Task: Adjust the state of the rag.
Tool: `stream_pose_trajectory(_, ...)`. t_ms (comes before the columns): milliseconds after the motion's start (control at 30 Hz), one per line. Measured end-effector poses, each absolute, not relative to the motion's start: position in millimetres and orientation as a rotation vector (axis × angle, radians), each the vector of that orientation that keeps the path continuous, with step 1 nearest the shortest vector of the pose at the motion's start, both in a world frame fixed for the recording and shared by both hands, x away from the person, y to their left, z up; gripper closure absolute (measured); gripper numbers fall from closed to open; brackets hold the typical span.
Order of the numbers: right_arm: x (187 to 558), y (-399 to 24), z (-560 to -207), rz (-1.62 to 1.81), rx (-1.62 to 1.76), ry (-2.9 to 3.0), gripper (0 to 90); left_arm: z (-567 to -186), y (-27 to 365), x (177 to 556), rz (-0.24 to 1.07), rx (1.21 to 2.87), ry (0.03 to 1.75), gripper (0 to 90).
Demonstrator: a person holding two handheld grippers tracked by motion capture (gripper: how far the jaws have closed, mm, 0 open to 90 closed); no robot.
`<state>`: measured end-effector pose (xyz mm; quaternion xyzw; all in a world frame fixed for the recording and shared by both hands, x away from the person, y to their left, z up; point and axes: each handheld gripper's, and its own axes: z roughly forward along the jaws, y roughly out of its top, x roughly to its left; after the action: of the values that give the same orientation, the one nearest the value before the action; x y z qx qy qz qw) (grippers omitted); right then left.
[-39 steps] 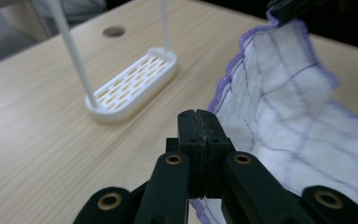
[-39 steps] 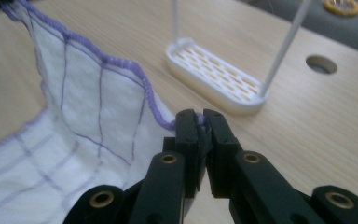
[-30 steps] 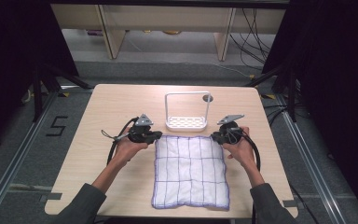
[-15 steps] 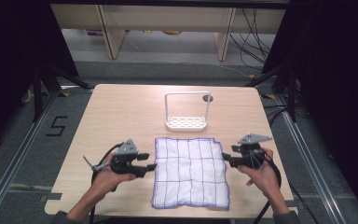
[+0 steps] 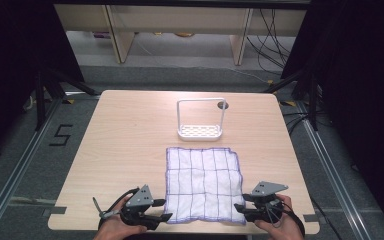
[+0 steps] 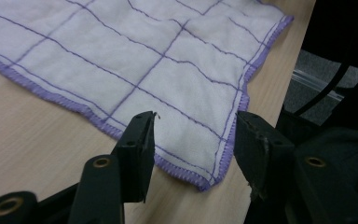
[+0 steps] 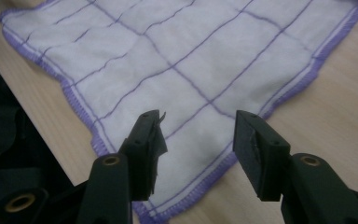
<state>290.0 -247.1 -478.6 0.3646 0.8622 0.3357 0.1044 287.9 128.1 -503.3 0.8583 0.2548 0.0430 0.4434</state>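
Both grippers, left (image 5: 166,217) and right (image 5: 239,208), half-open, just been closing, empty; cloth (image 5: 203,182) near corners lie between jaws, 12 o'clock.

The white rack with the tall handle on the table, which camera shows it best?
The high view: the white plastic rack with the tall loop handle stands whole on the wooden table, beyond the white cloth with purple grid lines. Both gripper views look at the cloth's near corners instead.
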Motion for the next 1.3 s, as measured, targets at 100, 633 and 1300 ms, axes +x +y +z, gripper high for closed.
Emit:
stream_pose_trajectory(100, 291, -242, -485, 0.969, 1.054, 2.593, 54.9, -511, 120, 290, 0.114, 2.178, 0.589, 52.2)
stream_pose_trajectory(633, 290, -214, -496, 0.862, 0.844, 2.693, 85.9, -512, 141, 283, 0.235, 2.294, 0.544, 84.9)
stream_pose_trajectory(1300, 403, -220, -456, 0.968, 1.114, 2.413, 46.6, -488, 164, 398, 0.327, 2.088, 0.893, 38.8)
